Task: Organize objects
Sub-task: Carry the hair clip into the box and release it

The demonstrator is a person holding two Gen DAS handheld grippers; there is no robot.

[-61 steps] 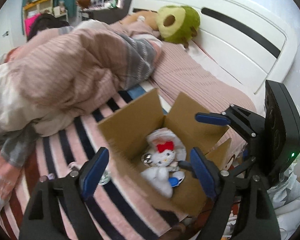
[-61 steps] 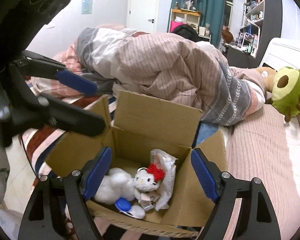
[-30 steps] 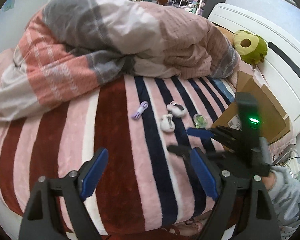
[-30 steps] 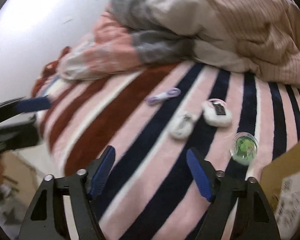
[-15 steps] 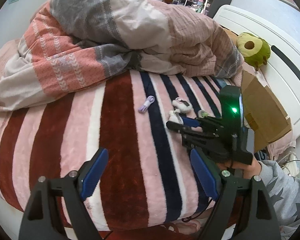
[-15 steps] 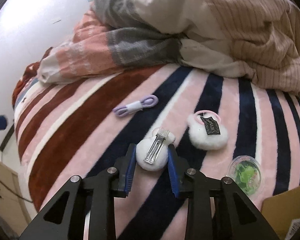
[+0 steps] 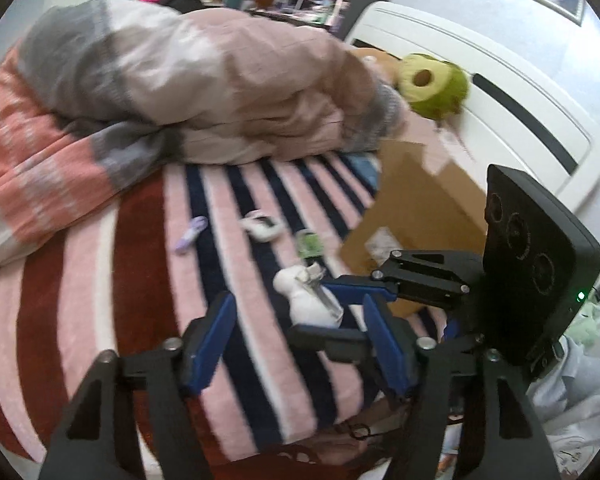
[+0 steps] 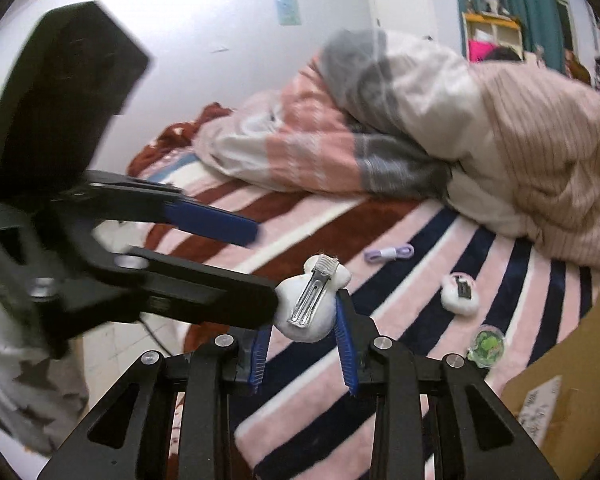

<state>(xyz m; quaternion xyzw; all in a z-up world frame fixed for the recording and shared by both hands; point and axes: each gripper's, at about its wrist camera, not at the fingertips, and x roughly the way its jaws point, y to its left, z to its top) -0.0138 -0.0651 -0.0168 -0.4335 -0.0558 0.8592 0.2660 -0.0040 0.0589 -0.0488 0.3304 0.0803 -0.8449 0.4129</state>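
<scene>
blanket [image 8: 440,264]: pink, maroon, navy, white stripes | hair clip [image 8: 310,304]: white fluff, silver | plush [image 7: 434,84]: green

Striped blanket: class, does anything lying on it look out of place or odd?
Yes. Three small things lie loose on the blanket rather than in the box: a purple hair tie, a white pompom and a clear green-filled case. A fourth, the pompom clip, is pinched in the right hand-held gripper.

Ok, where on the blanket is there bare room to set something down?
Free: the red and pink stripes between the rumpled duvet and the bed's near edge. Crowded: the navy stripes beside the cardboard box, where the purple hair tie, white pompom and green disc lie.
</scene>
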